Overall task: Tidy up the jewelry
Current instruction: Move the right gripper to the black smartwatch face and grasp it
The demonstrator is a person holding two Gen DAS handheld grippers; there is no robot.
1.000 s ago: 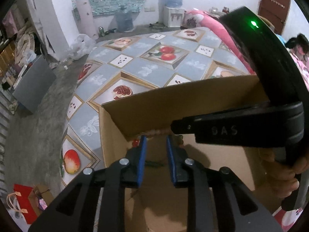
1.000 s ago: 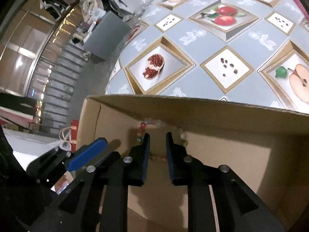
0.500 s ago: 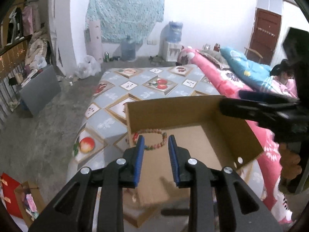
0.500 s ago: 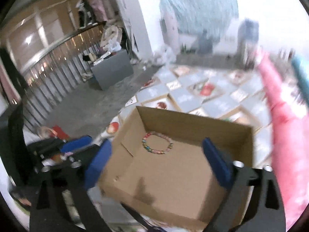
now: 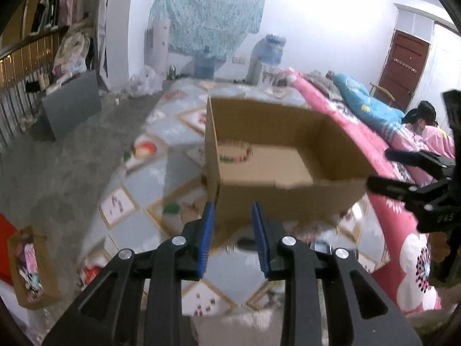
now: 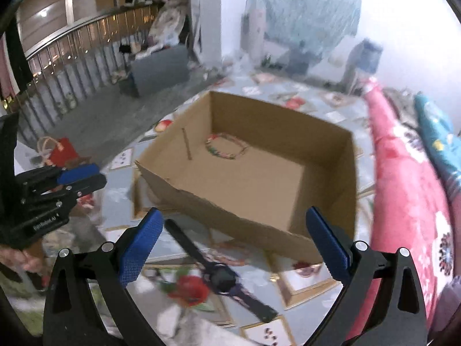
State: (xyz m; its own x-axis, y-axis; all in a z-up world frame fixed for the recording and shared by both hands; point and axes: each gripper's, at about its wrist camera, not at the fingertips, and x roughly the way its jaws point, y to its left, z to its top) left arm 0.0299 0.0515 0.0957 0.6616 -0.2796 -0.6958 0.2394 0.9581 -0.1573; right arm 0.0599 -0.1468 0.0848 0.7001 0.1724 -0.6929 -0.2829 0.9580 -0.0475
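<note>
— Container? Open brown cardboard box point(image 6: 250, 178) on the fruit-patterned surface point(image 6: 305, 285).
— Contents? One multicoloured beaded bracelet point(image 6: 226, 147), far corner.
— Tongs? Right tongs point(image 6: 234, 243) just spread wide, empty; left tongs point(image 5: 234, 236) narrowly parted, empty.

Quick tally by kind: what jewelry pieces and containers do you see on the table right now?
Beaded bracelet, lying in the box: 1
Black wristwatch, on the tablecloth in front of the box: 1
Cardboard box: 1
Total: 3
</note>
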